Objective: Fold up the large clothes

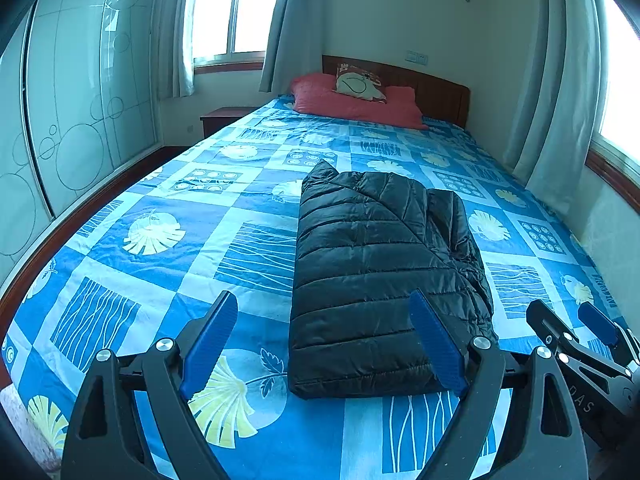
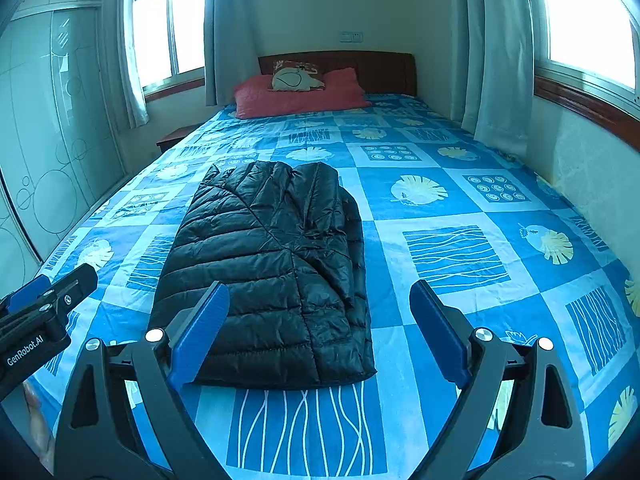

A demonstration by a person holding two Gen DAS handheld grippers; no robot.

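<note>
Jacket (image 2: pixel 272 272), black and quilted, lies folded on the bed (image 2: pixel 460 208), with the red pillow (image 2: pixel 296 96) at its twelve o'clock. Left tongs (image 1: pixel 324 340) and right tongs (image 2: pixel 320 328) hover spread at its six o'clock edge, pinching nothing.

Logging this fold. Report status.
Left gripper and right gripper: jaws open, empty. Black puffer jacket folded, flat on bed. Nothing in the way.

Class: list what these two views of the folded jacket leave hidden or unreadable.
- Jacket sleeves: both views, folded under its own quilting.
- Jacket's near right corner: left view, behind a tong finger.
- Small cushion print: both views, too small.
- Nightstand: both views, mostly behind the bed.
</note>
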